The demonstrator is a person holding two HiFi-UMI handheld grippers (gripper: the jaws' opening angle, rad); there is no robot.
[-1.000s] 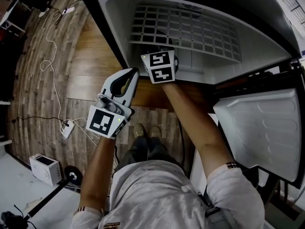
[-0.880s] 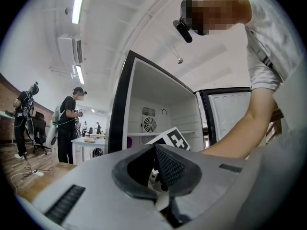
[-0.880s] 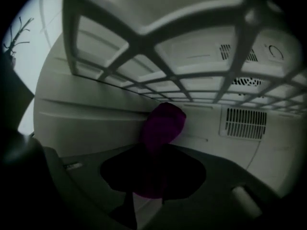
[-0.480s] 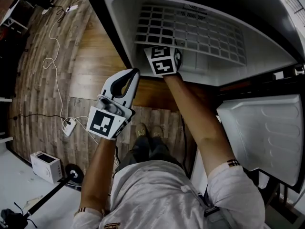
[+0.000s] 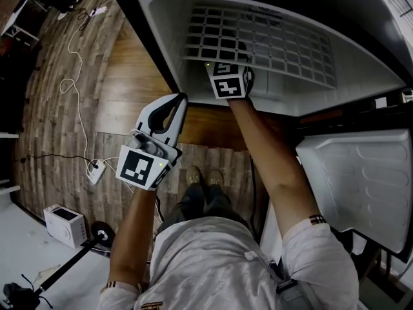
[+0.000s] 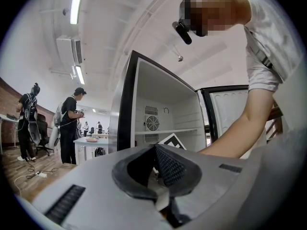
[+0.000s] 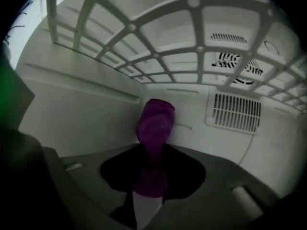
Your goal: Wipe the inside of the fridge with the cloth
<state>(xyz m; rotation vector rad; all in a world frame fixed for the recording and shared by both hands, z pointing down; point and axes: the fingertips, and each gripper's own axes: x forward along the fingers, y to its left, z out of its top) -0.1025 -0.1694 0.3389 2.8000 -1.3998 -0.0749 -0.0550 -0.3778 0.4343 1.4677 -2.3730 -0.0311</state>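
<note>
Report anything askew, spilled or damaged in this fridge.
Nothing stands out: the white wire shelf sits intact in the open white fridge, no spill shows, and the right gripper holds the purple cloth beneath it.

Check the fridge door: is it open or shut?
Open. The fridge door is swung out to the right, baring the wire shelf, and the right claw holds the cloth under that shelf.

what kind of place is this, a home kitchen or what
Probably a lab or shared workroom, not a home kitchen. The open fridge stands on a wood floor with a trailing power strip, and the left gripper view shows people by a table under strip lights.
</note>
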